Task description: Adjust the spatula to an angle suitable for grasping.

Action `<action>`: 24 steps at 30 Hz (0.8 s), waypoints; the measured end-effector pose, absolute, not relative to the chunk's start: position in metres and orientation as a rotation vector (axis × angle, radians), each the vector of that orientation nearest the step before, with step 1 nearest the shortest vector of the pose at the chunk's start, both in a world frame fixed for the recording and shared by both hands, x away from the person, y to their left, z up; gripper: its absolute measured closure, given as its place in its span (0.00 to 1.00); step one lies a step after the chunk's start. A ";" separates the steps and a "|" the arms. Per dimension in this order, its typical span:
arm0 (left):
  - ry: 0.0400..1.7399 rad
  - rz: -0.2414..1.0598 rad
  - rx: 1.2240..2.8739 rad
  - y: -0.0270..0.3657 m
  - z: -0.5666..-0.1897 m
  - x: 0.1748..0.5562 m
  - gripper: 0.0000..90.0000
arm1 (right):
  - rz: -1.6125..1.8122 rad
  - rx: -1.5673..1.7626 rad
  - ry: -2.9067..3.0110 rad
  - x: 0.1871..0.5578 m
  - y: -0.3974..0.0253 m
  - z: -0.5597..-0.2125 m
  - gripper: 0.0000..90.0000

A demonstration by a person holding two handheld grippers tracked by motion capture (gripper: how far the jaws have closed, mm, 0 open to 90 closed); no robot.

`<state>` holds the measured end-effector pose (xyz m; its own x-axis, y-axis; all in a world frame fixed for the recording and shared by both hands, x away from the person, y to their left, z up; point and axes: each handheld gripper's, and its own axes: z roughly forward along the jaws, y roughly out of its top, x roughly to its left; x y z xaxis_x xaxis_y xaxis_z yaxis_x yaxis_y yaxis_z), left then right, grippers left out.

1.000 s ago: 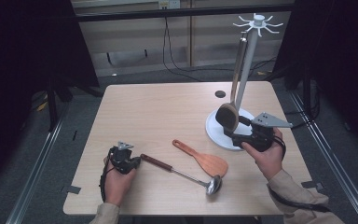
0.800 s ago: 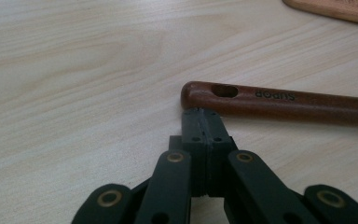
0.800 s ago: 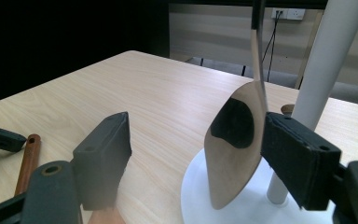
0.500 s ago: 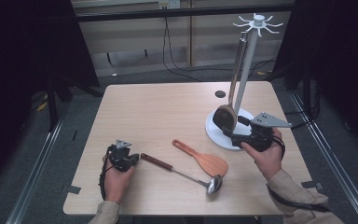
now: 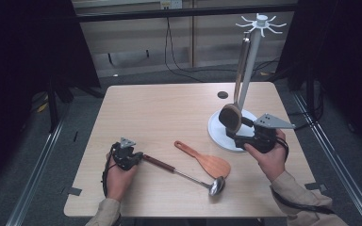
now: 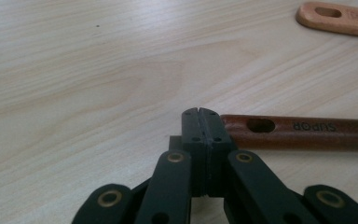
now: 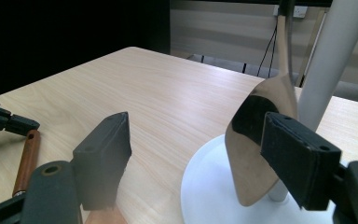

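Observation:
A white rack (image 5: 250,70) with a round base (image 5: 217,129) and hooks on top stands at the table's right. From one hook a wooden spoon (image 5: 230,117) hangs, its bowl low over the base. My right gripper (image 5: 238,134) is open at the base, and the spoon's bowl (image 7: 256,140) is just inside its right jaw. My left gripper (image 5: 134,155) is shut on nothing at the front left. Its tips (image 6: 199,114) rest beside the end of a ladle's brown handle (image 6: 298,133). The ladle (image 5: 184,172) lies flat, bowl to the right.
A wooden rice paddle (image 5: 205,159) lies between the two grippers, just beyond the ladle. A small dark round spot (image 5: 222,94) sits on the table behind the rack. Black curtains and cables stand beyond the far edge.

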<state>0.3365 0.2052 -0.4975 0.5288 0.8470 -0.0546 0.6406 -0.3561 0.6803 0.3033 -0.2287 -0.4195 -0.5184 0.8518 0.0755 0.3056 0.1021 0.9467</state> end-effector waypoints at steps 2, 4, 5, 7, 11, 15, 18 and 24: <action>1.168 0.373 2.134 0.200 -0.497 0.334 1.00 | 1.423 1.114 1.892 0.303 -0.228 -0.419 0.27; 1.153 0.372 2.152 0.198 -0.496 0.333 1.00 | 1.420 1.116 1.893 0.303 -0.227 -0.419 0.27; 1.146 0.360 2.163 0.194 -0.495 0.331 1.00 | 1.422 1.115 1.902 0.302 -0.226 -0.419 0.27; 1.117 0.338 2.180 0.185 -0.495 0.327 1.00 | 1.423 1.109 1.912 0.302 -0.223 -0.420 0.27; 1.055 0.324 2.209 0.166 -0.494 0.320 0.99 | 1.422 1.099 1.944 0.301 -0.218 -0.422 0.27; 1.055 0.330 2.225 0.161 -0.493 0.319 0.99 | 1.419 1.114 2.004 0.298 -0.210 -0.423 0.27; 1.076 0.322 2.211 0.162 -0.493 0.318 0.98 | 1.428 1.102 2.074 0.297 -0.198 -0.425 0.29; 1.112 0.365 2.151 0.168 -0.490 0.319 0.78 | 1.408 1.010 2.323 0.295 -0.165 -0.434 0.40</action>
<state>0.3186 0.1682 -0.4902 0.5957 0.8010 -0.0589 0.6107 -0.4041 0.6809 0.2951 -0.1653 -0.4336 -0.7312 0.6676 0.1403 0.4333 0.2956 0.8514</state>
